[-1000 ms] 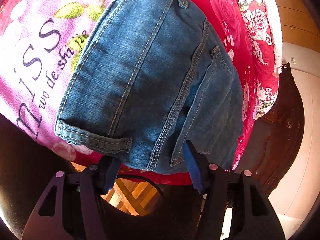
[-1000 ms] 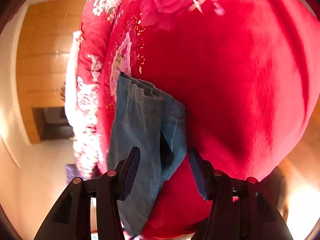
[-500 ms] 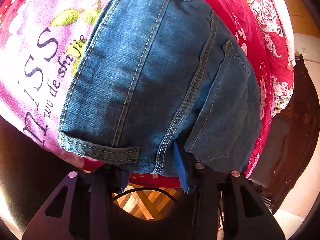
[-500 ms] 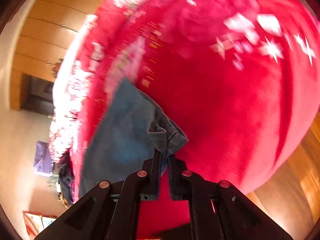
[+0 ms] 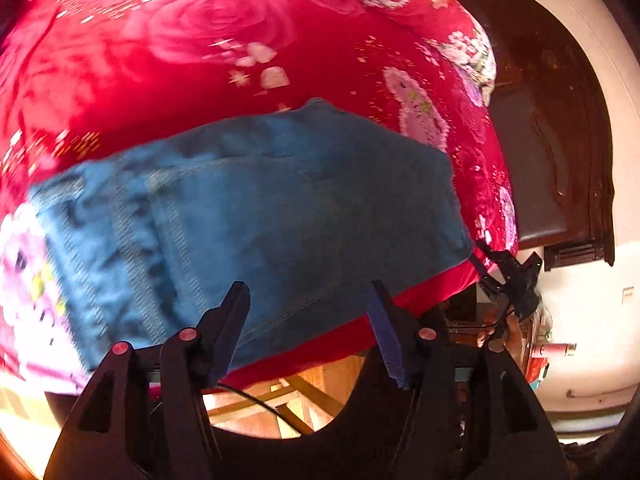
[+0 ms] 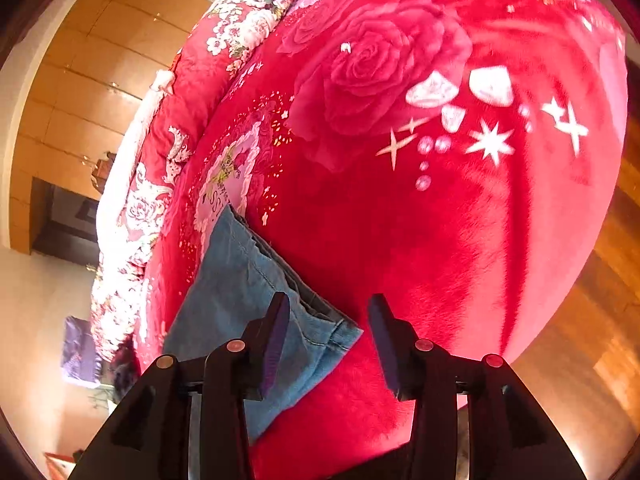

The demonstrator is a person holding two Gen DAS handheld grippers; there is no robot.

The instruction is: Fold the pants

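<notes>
Both tongs spread, nothing pinched. My left tongs [image 5: 308,320] hang over the near edge of the jeans [image 5: 248,216], fingers apart with denim showing between them; I can't tell if they touch the cloth. My right tongs [image 6: 328,340] sit wide apart at the cuffed corner of the jeans [image 6: 240,300]: the left finger overlaps the denim, the right finger is over bare blanket.

Jeans lie flat on the bed, on a red rose-print blanket [image 5: 192,60], in a folded slab. In the left view the long axis runs side to side, seamed and stitched end at the left, plainer end at the right near the bed's edge. That view is motion-blurred. In the right view the slab runs away from me, near corner with the hem pointing at the tongs, far end touching a pink heart patch [image 6: 228,184] printed on the blanket [image 6: 440,240].

Dark wooden furniture [image 5: 560,140] stands beyond the bed.
</notes>
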